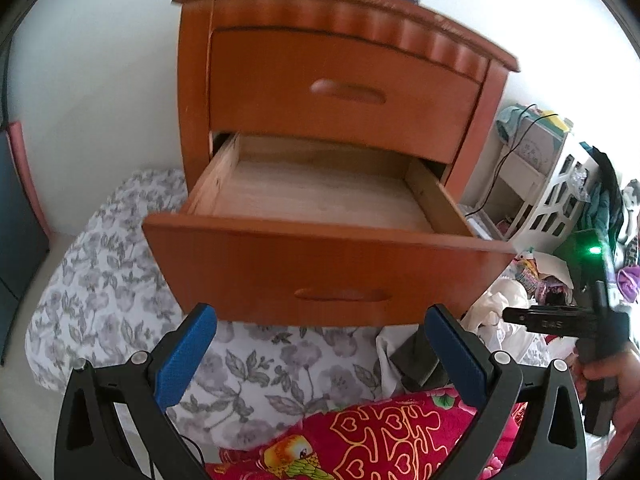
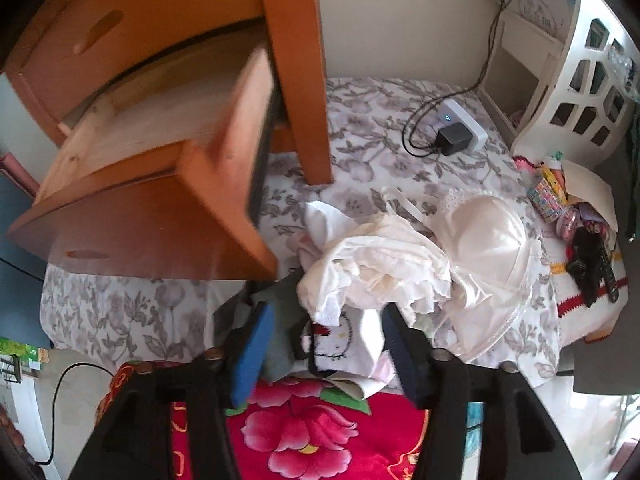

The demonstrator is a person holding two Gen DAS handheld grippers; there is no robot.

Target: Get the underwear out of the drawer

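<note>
The orange wooden nightstand (image 1: 340,76) stands on a floral sheet with its lower drawer (image 1: 320,264) pulled out; the drawer's bare wooden floor shows nothing inside. My left gripper (image 1: 320,352) hangs open just in front of the drawer's front panel. A pile of white underwear (image 2: 384,264) with a cream bra (image 2: 492,236) lies on the sheet to the right of the drawer (image 2: 152,216). My right gripper (image 2: 328,344) is open above the near edge of that pile, over a white cartoon-print piece (image 2: 340,340) and a grey garment (image 2: 280,304). The right tool (image 1: 560,324) shows at the left view's right edge.
A white cut-out shelf unit (image 2: 576,92) stands at the right by the wall. A charger block with a cable (image 2: 456,128) lies on the floral sheet (image 2: 120,312). A red floral blanket (image 2: 304,428) covers the near edge. Small colourful items (image 2: 560,200) sit at the far right.
</note>
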